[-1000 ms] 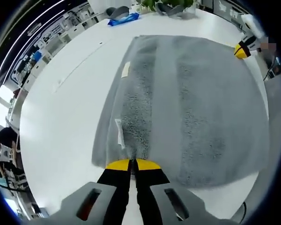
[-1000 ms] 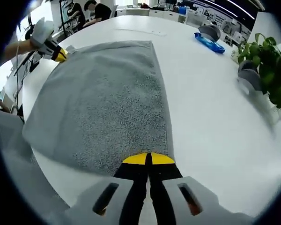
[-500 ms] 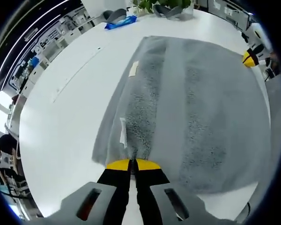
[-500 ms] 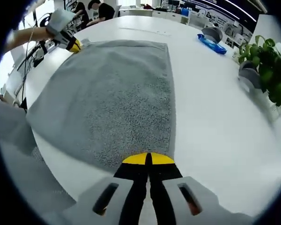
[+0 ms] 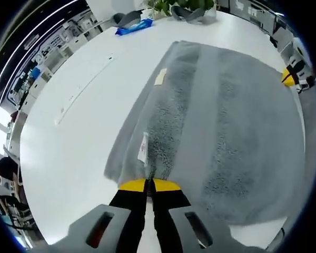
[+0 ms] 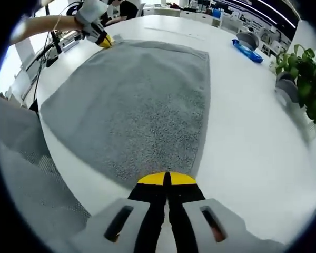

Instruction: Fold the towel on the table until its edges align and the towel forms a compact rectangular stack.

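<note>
Left gripper view: unreadable tags (image 5: 143, 147) on towel (image 5: 221, 121).

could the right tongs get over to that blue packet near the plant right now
Probably not yet: the right tongs are shut on the grey terry towel's corner. The blue plastic packet lies far across bare white table, so nothing blocks once released.

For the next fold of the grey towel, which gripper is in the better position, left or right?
Neither, probably: both are needed. The left gripper and the right gripper are each shut on a corner of the grey terry towel, so they should carry that edge over together.
</note>
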`<act>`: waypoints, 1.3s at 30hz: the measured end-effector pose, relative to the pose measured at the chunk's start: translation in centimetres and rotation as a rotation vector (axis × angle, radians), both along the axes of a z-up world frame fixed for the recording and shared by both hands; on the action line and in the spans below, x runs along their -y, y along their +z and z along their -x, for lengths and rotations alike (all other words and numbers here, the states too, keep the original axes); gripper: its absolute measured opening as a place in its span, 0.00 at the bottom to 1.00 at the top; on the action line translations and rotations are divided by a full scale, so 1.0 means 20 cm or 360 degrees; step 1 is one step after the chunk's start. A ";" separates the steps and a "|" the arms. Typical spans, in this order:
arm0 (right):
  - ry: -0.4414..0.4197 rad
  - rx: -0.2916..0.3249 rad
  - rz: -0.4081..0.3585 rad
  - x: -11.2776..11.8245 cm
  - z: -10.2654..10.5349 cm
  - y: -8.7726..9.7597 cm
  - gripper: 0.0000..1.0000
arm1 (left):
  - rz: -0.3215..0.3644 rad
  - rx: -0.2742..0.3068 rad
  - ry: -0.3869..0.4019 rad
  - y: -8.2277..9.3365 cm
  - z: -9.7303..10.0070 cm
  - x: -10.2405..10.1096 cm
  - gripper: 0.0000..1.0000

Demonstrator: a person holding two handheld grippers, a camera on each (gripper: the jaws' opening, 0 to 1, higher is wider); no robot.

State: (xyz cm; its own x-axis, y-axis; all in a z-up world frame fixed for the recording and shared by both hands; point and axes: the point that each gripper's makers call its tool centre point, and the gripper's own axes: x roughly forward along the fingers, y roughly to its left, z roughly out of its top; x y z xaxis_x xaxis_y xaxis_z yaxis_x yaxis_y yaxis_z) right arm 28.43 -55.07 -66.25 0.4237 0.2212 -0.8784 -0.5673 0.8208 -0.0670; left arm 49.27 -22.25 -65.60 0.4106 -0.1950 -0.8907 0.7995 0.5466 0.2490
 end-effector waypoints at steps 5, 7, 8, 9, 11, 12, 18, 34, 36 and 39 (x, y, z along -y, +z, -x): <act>0.0012 -0.0011 -0.0006 -0.01 0.01 0.00 0.00 | -0.0015 0.0017 -0.0013 0.01 -0.03 0.02 0.03; 0.0019 -0.0014 -0.0004 -0.02 0.01 0.00 0.00 | -0.0008 0.0024 -0.0020 0.01 -0.04 0.03 0.03; 0.0020 -0.0015 -0.0004 -0.02 0.01 0.00 0.00 | 0.0000 0.0025 -0.0017 0.01 -0.05 0.03 0.03; 0.0025 -0.0018 -0.0004 -0.02 0.02 0.00 0.00 | 0.0010 0.0027 -0.0011 0.01 -0.06 0.03 0.03; 0.0045 -0.0011 0.0006 -0.03 0.02 0.00 0.00 | 0.0029 0.0032 -0.0001 0.02 -0.08 0.04 0.03; 0.0053 -0.0007 0.0012 -0.04 0.03 0.00 0.00 | 0.0035 0.0037 0.0001 0.02 -0.09 0.05 0.03; 0.0068 -0.0013 0.0002 -0.05 0.03 0.00 0.00 | 0.0042 0.0068 -0.0008 0.02 -0.13 0.07 0.03; 0.0124 0.0007 -0.0067 -0.06 0.05 0.00 0.00 | -0.0001 0.0154 0.0020 0.03 -0.16 0.07 0.05; 0.0181 0.0027 -0.0044 -0.07 0.04 0.00 0.00 | 0.0008 0.0153 0.0050 0.04 -0.14 0.08 0.04; 0.0196 0.0007 -0.0031 -0.07 0.04 0.00 0.00 | 0.0111 0.0224 0.0102 0.13 -0.15 0.09 0.04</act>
